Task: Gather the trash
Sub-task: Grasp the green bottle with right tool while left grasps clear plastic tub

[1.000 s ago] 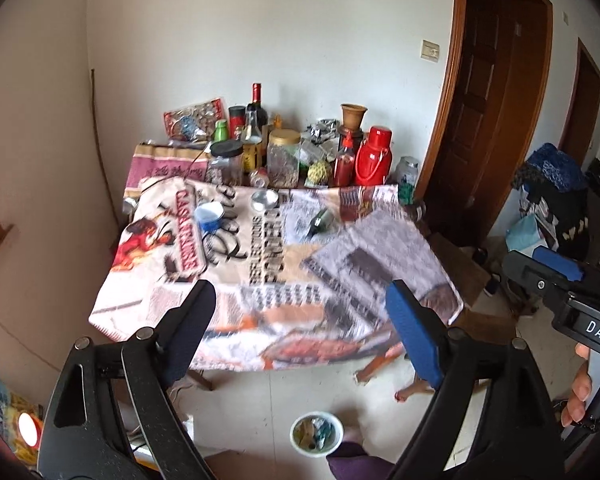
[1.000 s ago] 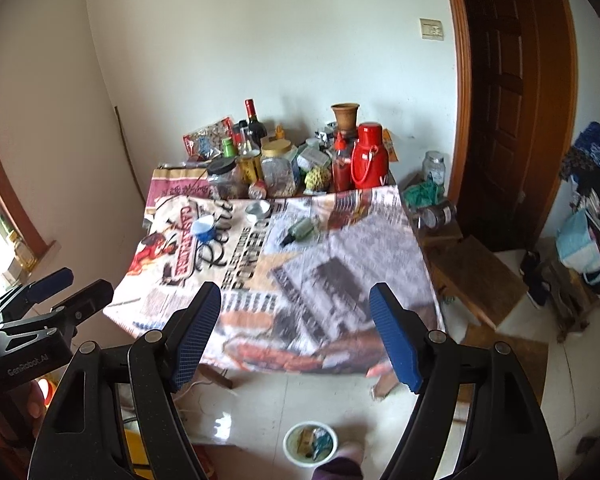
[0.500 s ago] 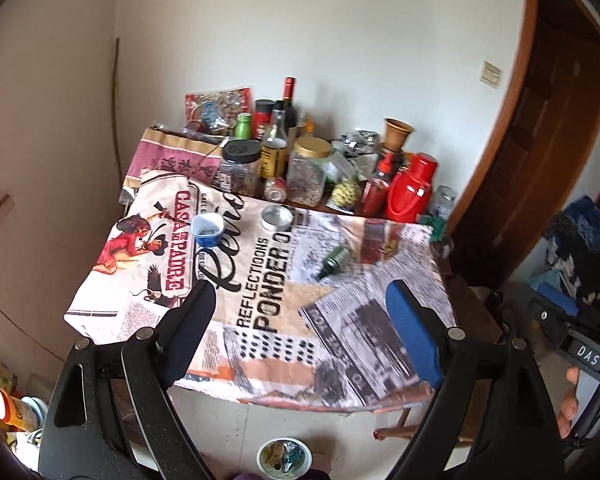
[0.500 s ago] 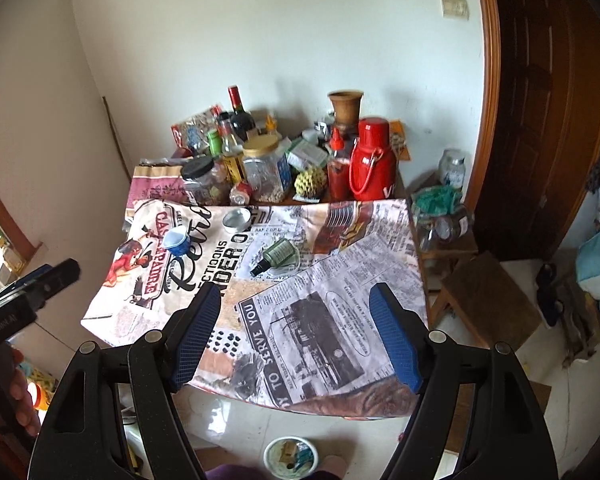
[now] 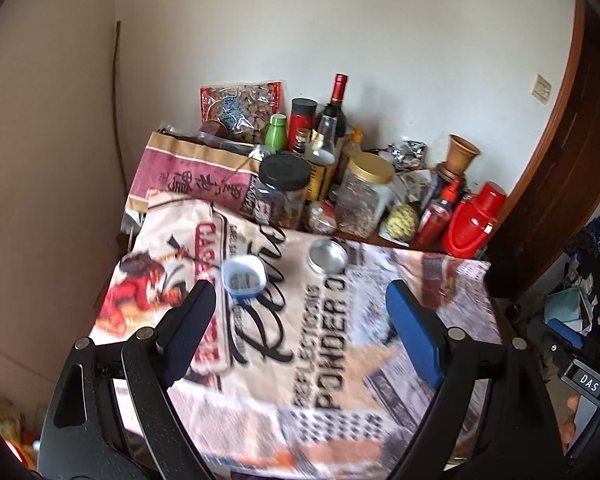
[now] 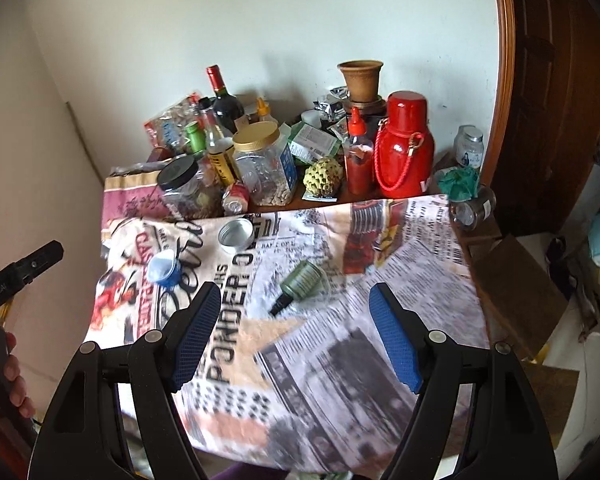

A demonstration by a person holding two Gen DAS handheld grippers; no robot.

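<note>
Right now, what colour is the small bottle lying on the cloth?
Olive green bottle with a black tip; clearest in right wrist view.

Home room: cluttered table [image 6: 440, 280] with food jars [image 6: 266, 168], wine bottle [image 6: 222, 94], red thermos [image 6: 404, 152]; wooden door [image 6: 556, 92].

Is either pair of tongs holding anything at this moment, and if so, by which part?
Nothing is held. The left tongs and the right tongs are both open and empty, above the printed tablecloth.

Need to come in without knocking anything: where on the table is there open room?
Free: the printed cloth near edge, in front of the green bottle, and its right side. Crowded: back row, black-lid jar to red flask; blue cup and tin left-centre.
</note>
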